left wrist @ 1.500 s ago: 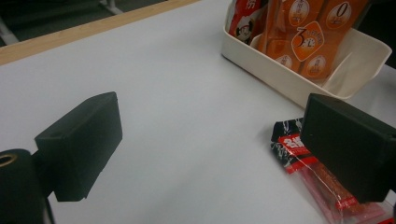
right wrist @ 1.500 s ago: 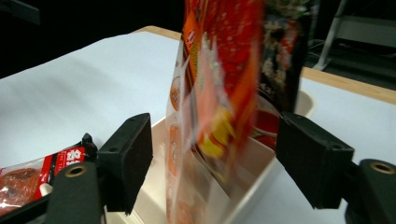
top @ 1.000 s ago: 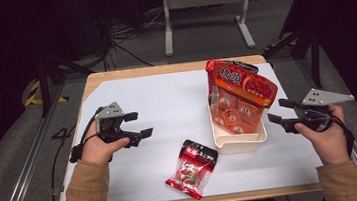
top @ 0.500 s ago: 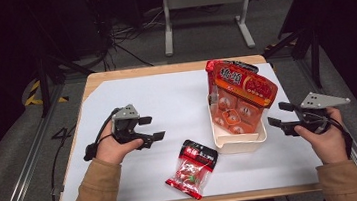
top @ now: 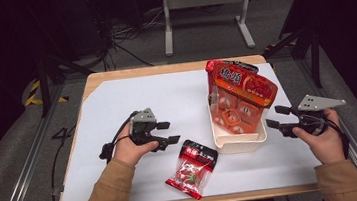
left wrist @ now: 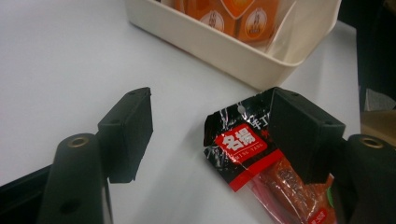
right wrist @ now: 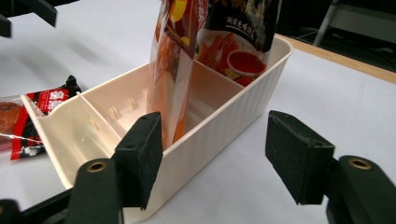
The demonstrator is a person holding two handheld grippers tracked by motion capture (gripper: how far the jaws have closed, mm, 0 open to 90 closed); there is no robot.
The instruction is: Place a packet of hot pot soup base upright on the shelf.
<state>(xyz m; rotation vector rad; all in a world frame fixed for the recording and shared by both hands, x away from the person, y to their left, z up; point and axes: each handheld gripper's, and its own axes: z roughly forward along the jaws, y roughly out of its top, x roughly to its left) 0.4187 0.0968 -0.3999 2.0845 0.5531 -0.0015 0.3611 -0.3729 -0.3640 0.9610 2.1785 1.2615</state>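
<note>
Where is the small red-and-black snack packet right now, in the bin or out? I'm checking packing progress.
Out. The snack packet lies flat on the white table cover, just outside the cream bin, with the left gripper open beside it.

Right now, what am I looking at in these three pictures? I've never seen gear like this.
A person holds hand-worked tongs in each hand at a table. One picture looks down from above; the others come from cameras riding on each tool. The left tongs, jaws just closing but gripping nothing, reach toward a small red snack packet lying flat. The right tongs, also holding nothing, wait beside a cream bin with a big orange snack bag standing in it.
</note>
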